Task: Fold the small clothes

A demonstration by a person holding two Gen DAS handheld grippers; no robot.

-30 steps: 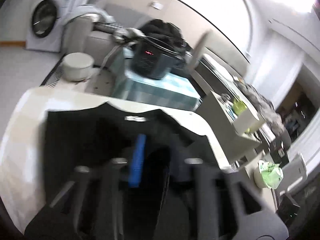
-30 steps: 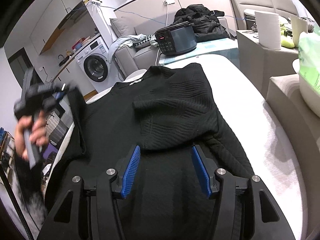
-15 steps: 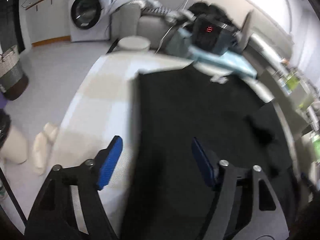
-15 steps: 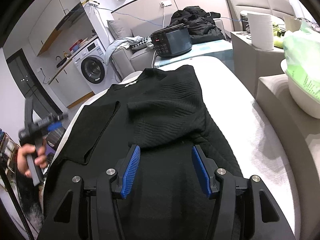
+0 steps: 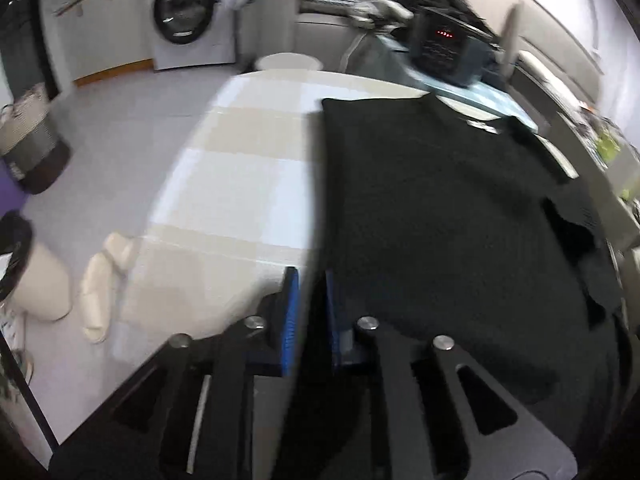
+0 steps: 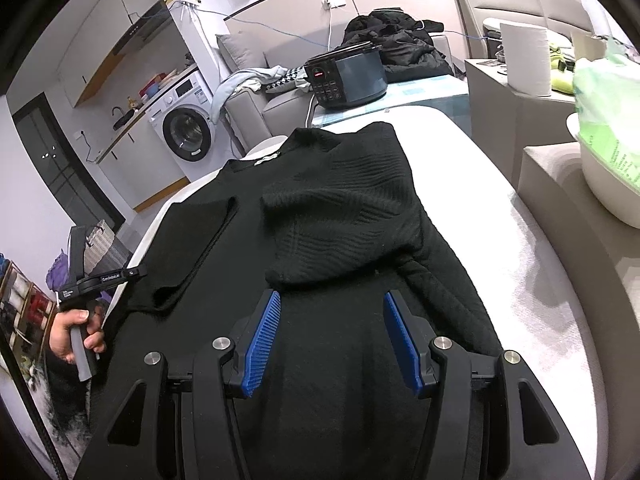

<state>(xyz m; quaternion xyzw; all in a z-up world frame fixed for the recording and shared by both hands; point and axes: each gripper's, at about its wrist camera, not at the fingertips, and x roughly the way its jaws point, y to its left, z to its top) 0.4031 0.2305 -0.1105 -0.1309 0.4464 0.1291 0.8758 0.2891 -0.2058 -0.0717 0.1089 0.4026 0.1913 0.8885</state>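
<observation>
A black knit sweater (image 6: 320, 360) lies flat on the white padded table (image 6: 500, 216), collar at the far end. Both sleeves are folded in over the body, the left sleeve (image 6: 192, 248) and the right sleeve (image 6: 340, 220). My left gripper (image 5: 311, 312) is down at the sweater's left side edge (image 5: 360, 240). Its jaws are closing, the blue pads nearly together with the dark fabric edge between them. In the right wrist view a hand (image 6: 72, 336) holds that left gripper (image 6: 134, 271) at the table's left side. My right gripper (image 6: 332, 336) hovers open over the sweater's lower half.
A dark slow cooker (image 6: 344, 76) stands past the table's far end. To the right are a paper roll (image 6: 524, 60) and a white tub with a green bag (image 6: 608, 160). A washing machine (image 5: 188, 16), a basket (image 5: 28, 148) and slippers (image 5: 100, 280) are at the left.
The left gripper dropped from above the sweater to its left edge and its jaws went from wide to nearly together. The left sleeve now lies on the body. The right gripper stayed put.
</observation>
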